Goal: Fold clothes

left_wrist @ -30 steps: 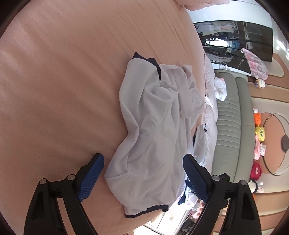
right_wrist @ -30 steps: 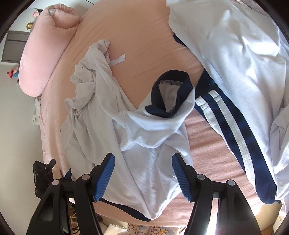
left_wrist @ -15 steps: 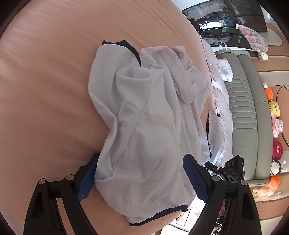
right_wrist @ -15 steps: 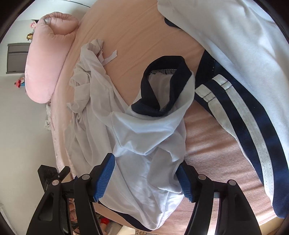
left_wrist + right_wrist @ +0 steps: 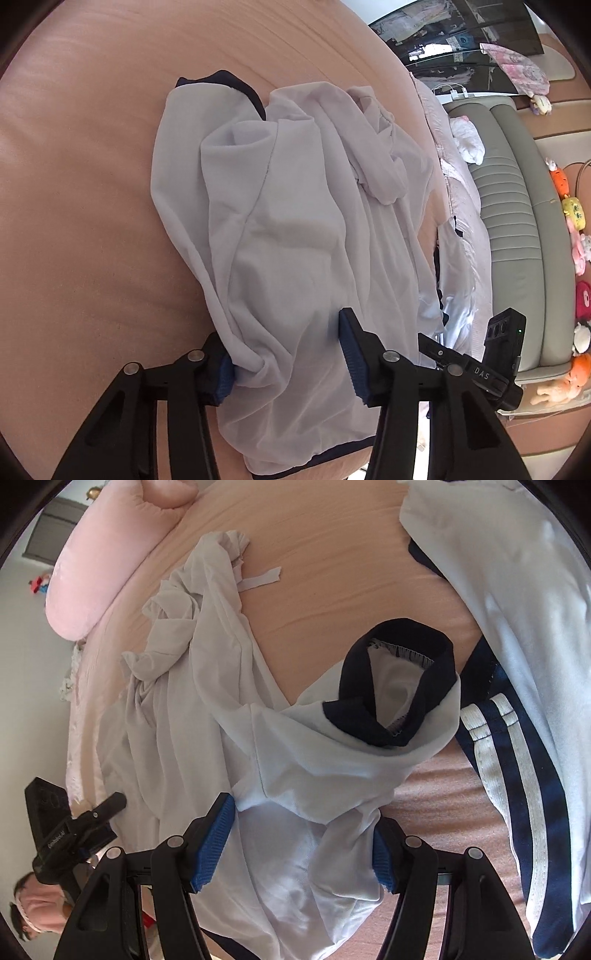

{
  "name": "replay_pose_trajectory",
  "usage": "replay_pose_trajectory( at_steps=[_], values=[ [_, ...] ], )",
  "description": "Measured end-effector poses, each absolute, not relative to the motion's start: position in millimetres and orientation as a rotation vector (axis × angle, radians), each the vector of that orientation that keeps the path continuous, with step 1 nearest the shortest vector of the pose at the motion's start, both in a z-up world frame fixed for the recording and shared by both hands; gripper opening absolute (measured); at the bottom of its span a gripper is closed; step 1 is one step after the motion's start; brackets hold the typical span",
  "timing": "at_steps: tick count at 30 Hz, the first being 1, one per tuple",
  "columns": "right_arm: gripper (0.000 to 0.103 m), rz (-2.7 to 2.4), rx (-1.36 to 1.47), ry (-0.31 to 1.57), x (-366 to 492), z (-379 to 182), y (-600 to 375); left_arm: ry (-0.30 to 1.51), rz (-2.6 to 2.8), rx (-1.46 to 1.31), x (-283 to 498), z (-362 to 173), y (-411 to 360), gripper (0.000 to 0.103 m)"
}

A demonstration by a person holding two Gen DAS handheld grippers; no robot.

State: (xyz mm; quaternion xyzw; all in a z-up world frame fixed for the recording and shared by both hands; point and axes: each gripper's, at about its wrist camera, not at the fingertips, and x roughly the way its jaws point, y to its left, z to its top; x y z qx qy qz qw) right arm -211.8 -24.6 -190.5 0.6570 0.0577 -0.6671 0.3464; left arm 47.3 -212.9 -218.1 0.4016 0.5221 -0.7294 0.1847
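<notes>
A white shirt (image 5: 295, 240) with a navy collar (image 5: 395, 686) lies crumpled on the peach bed sheet (image 5: 92, 184). My left gripper (image 5: 288, 363) is down on the shirt's near edge. Its jaws are closing, and a bunched fold of the cloth sits between the blue pads (image 5: 351, 354). My right gripper (image 5: 299, 849) stands open astride another fold of the same shirt (image 5: 314, 775), below the collar. Cloth drapes over its right pad (image 5: 380, 860). The hem with navy trim (image 5: 332, 454) hangs at the bed's edge.
A crumpled pale grey garment (image 5: 177, 627) lies left of the shirt. On the right is a white and navy garment with white stripes (image 5: 517, 757). A pink pillow (image 5: 110, 554) sits at the far corner. Beyond the bed stand a grey-green sofa (image 5: 517, 221) and plush toys (image 5: 572, 214).
Both grippers have come down closer onto the shirt. The left jaws went from wide apart to narrowing on a bunch of cloth. The right jaws kept their width and now straddle a fold.
</notes>
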Motion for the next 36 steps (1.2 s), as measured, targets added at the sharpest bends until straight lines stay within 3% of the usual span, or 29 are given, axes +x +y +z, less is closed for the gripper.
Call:
replay_pose_trajectory(
  at_steps=[4, 5, 9, 11, 13, 17, 20, 25, 28, 32, 35, 36],
  values=[
    [0.061, -1.832, 1.542, 0.472, -182, -185, -51, 1.194, -2.085, 1.173, 41, -205, -197, 0.035],
    [0.057, -1.849, 1.507, 0.506, -176, -183, -54, 1.103, -2.089, 1.179, 39, -200, -191, 0.034],
    [0.026, -1.940, 1.463, 0.571, -167, -175, -60, 0.593, -2.082, 1.226, 26, -174, -157, 0.034],
    [0.023, -1.965, 1.466, 0.596, -167, -173, -59, 0.408, -2.050, 1.249, 28, -171, -148, 0.034],
    [0.021, -1.998, 1.469, 0.629, -168, -173, -54, 0.376, -2.007, 1.297, 30, -175, -147, 0.034],
    [0.016, -2.076, 1.456, 0.703, -174, -172, -39, 0.595, -1.966, 1.351, 54, -186, -170, 0.035],
    [0.016, -2.080, 1.514, 0.638, -184, -172, -26, 0.718, -1.945, 1.357, 76, -187, -185, 0.035],
    [0.016, -2.101, 1.534, 0.626, -191, -171, -17, 0.581, -1.869, 1.394, 86, -184, -188, 0.035],
    [0.019, -2.069, 1.560, 0.573, -193, -167, -13, 0.630, -1.883, 1.375, 93, -182, -195, 0.036],
    [0.029, -1.974, 1.626, 0.423, -194, -154, 3, 0.852, -2.046, 1.246, 109, -169, -206, 0.040],
    [0.057, -1.961, 1.625, 0.381, -187, -142, 17, 1.019, -2.113, 1.134, 124, -160, -207, 0.067],
    [0.068, -1.967, 1.631, 0.366, -185, -139, 22, 1.070, -2.115, 1.099, 128, -158, -209, 0.070]
  ],
)
